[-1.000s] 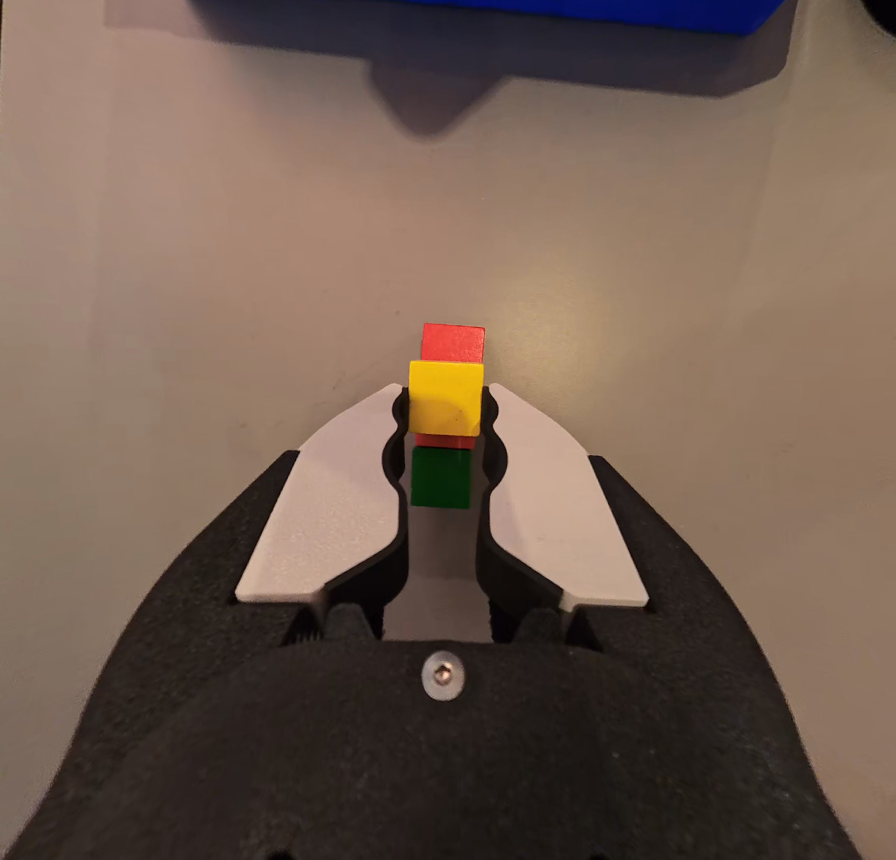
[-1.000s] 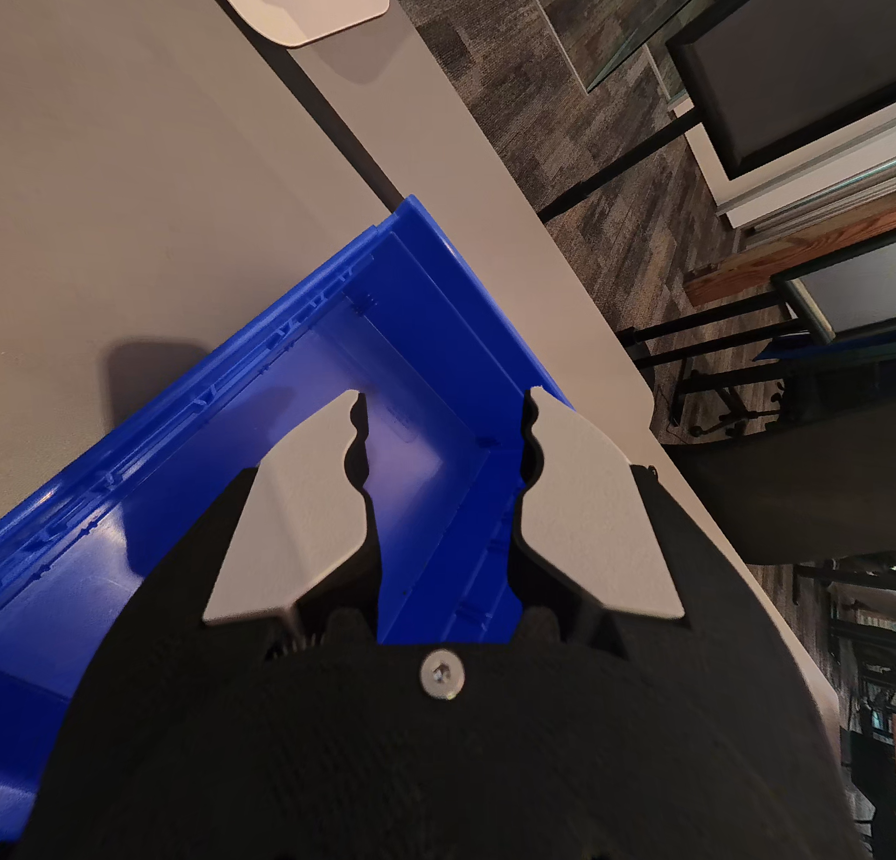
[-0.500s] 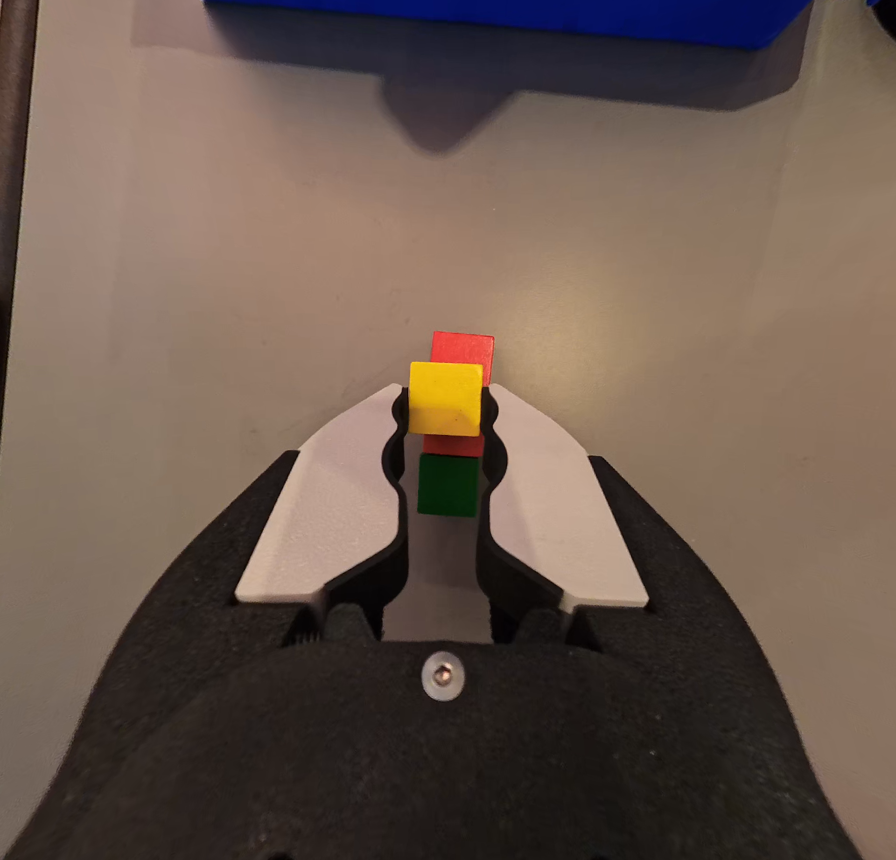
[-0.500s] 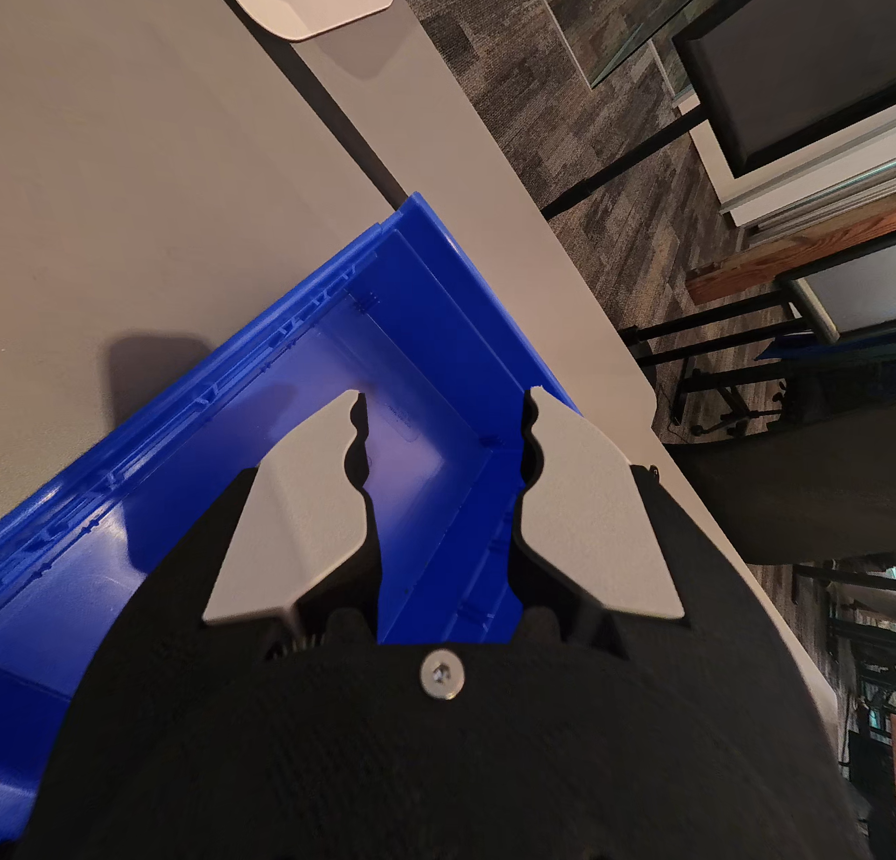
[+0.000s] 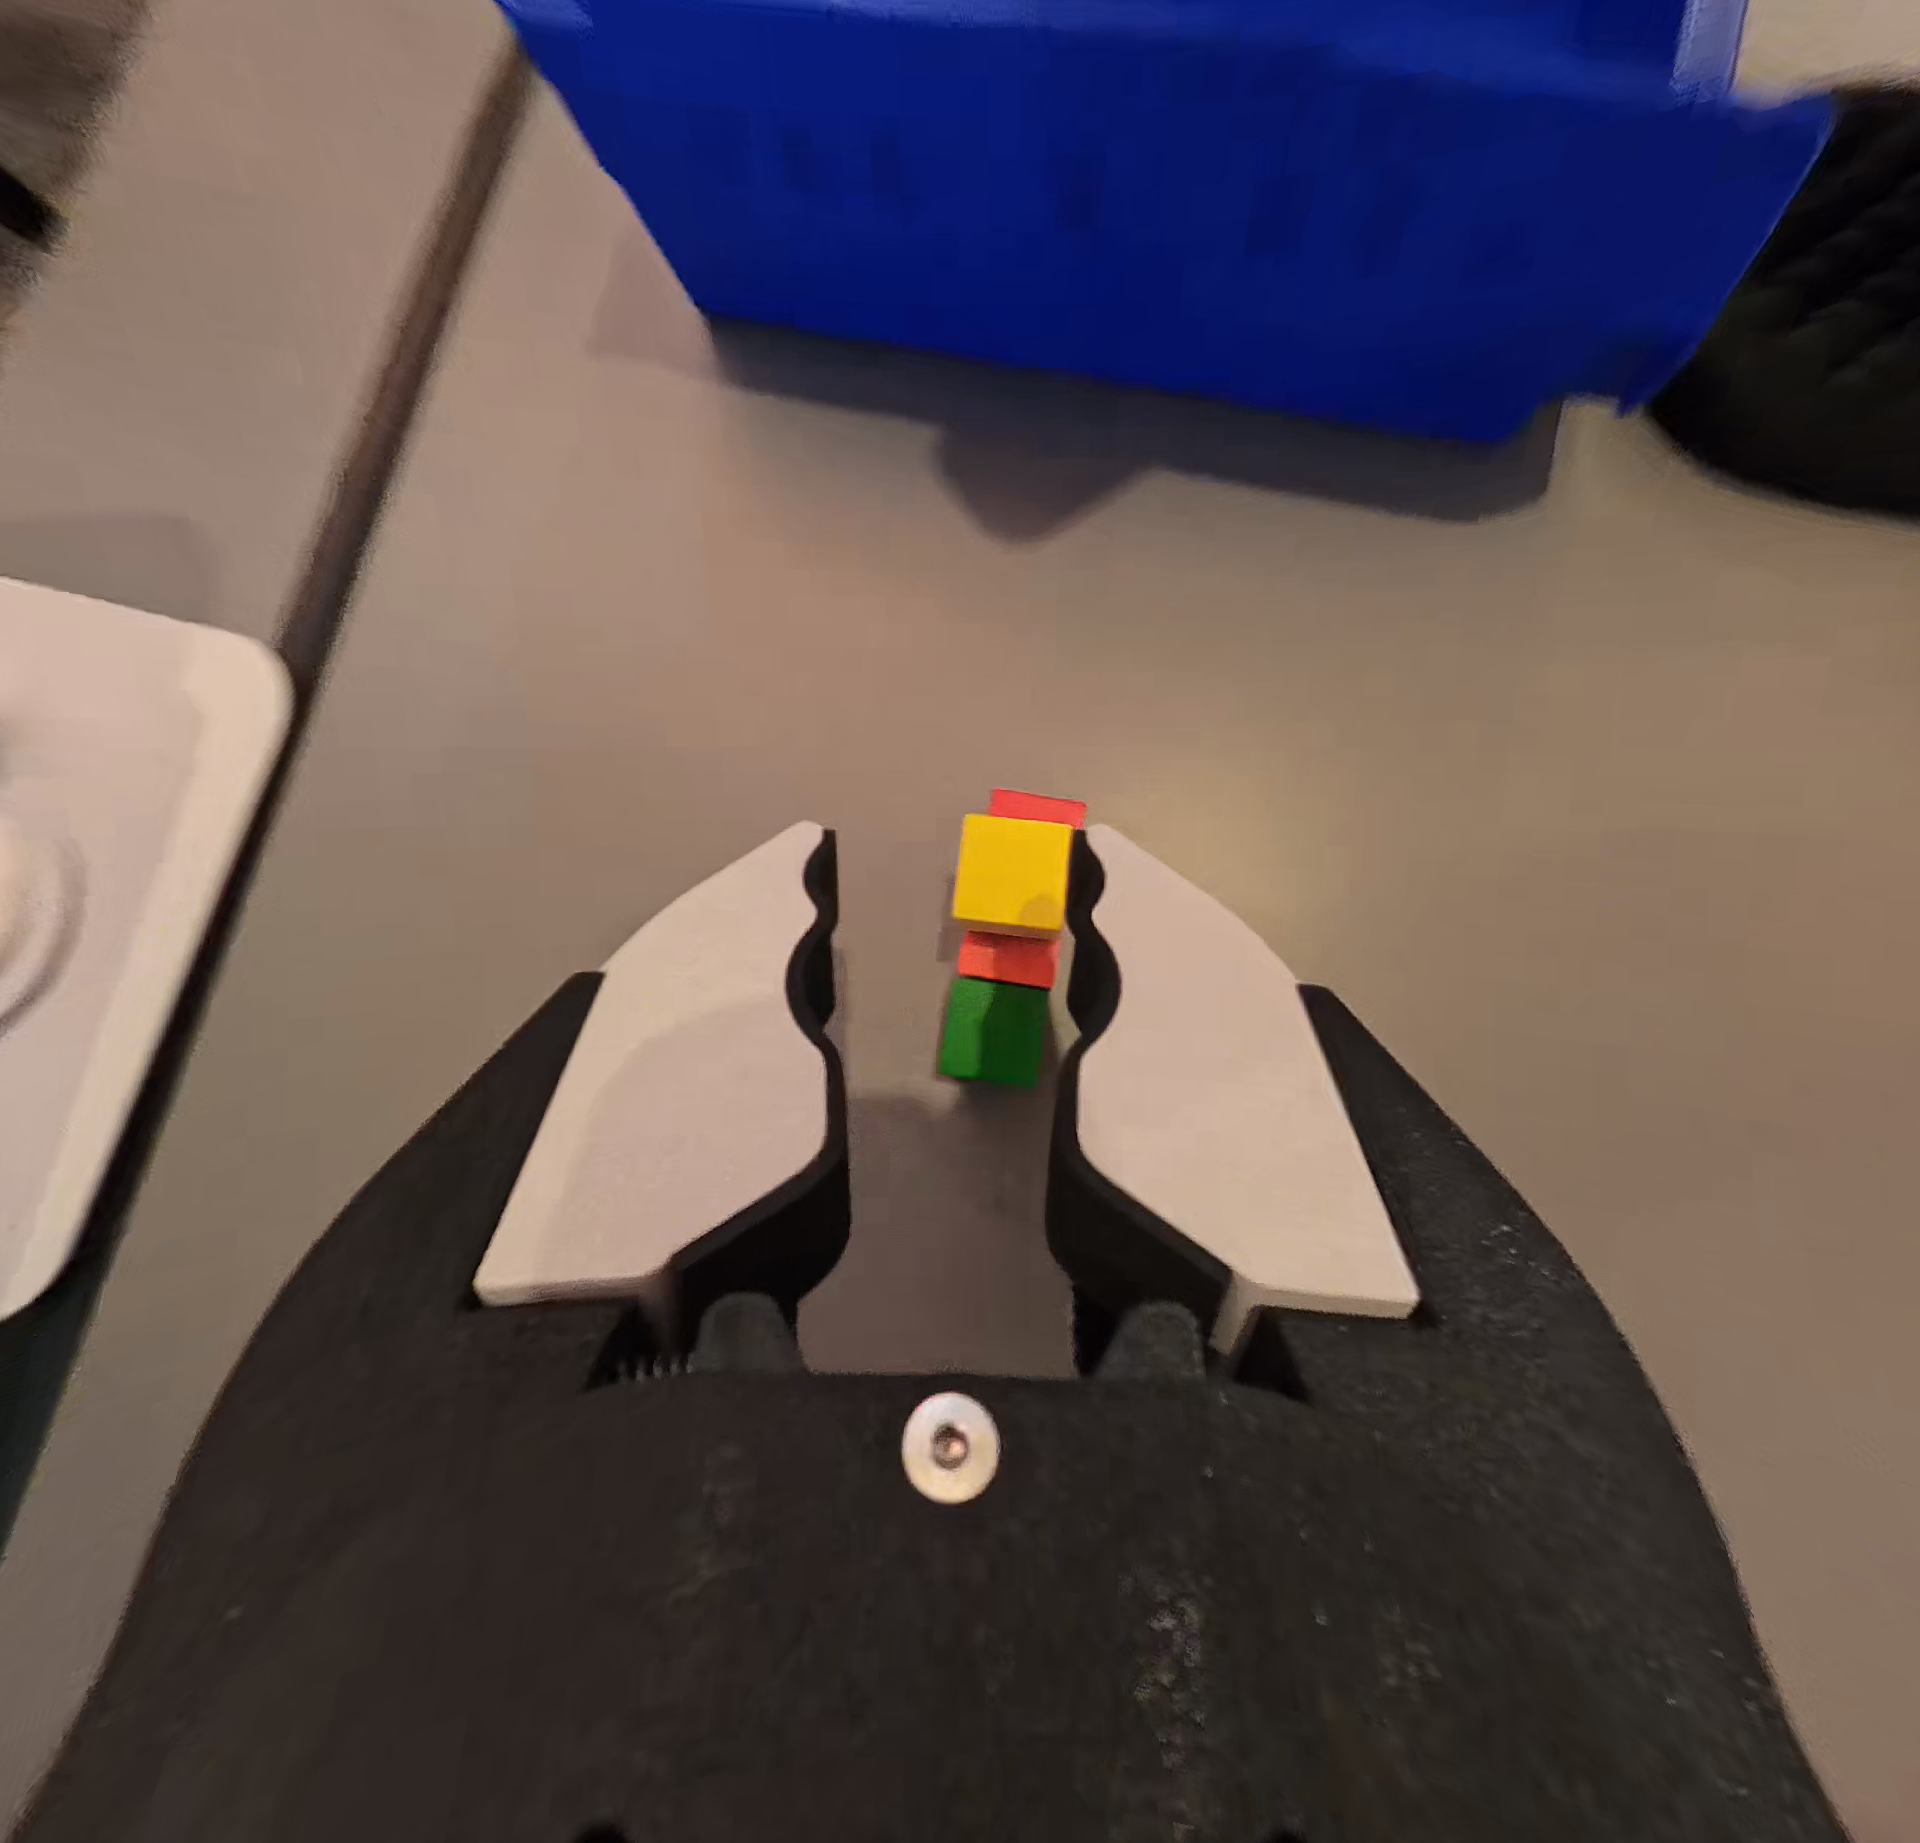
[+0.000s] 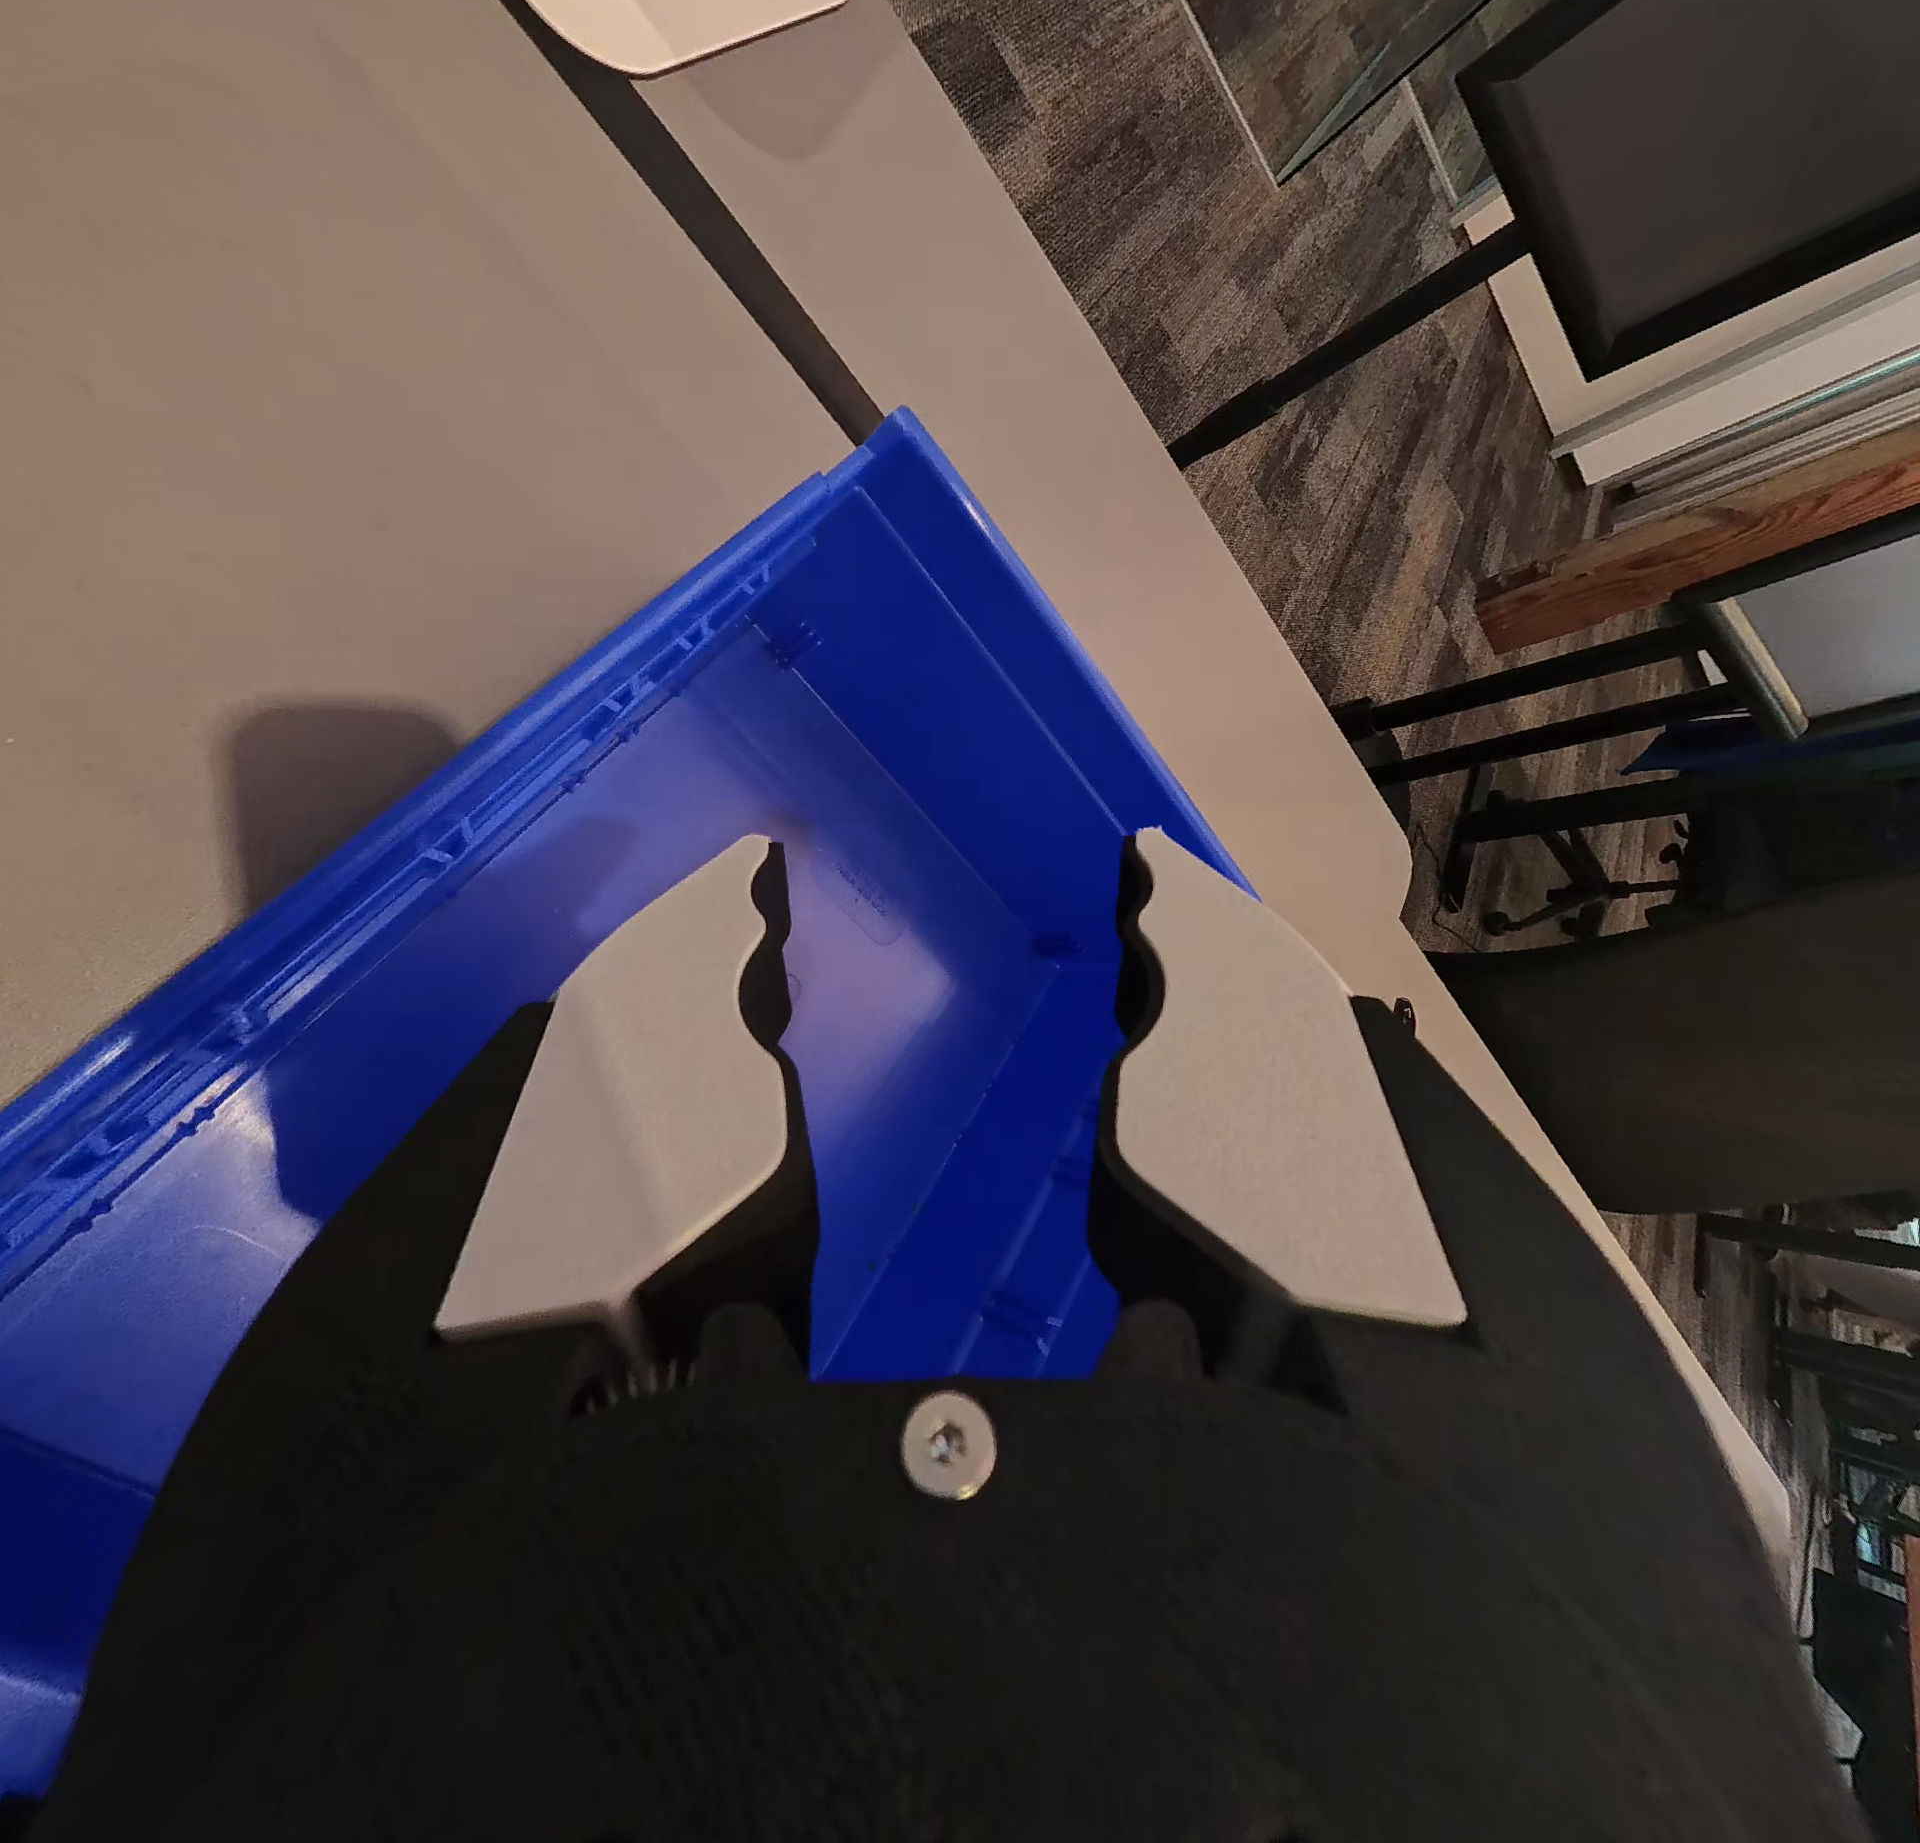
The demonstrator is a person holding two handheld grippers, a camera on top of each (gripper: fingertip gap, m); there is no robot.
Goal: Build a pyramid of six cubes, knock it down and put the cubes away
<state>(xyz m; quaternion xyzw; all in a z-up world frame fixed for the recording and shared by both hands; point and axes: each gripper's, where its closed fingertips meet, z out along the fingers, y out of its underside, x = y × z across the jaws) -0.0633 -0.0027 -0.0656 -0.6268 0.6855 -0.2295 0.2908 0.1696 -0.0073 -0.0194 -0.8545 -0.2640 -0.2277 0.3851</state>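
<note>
On the grey counter (image 5: pixel 1455 858), the left gripper (image 5: pixel 954 837) has its jaws apart around a small stack of wooden cubes: a yellow cube (image 5: pixel 1010 874) sits on a red cube (image 5: pixel 1006 957) and another red cube (image 5: pixel 1039 806) behind, with a green cube (image 5: pixel 989 1030) nearest. Beyond stands a blue plastic bin (image 5: pixel 1143 214). The right gripper (image 6: pixel 951 843) hangs spread wide over the bin's interior (image 6: pixel 914 962), where no cubes show.

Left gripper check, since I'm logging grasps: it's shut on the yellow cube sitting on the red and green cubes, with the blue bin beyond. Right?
Not quite. In the left wrist view the left gripper is open: a clear gap separates its left finger from the yellow cube. The rest holds: the yellow cube sits on the red and green cubes, with the blue bin beyond.
</note>
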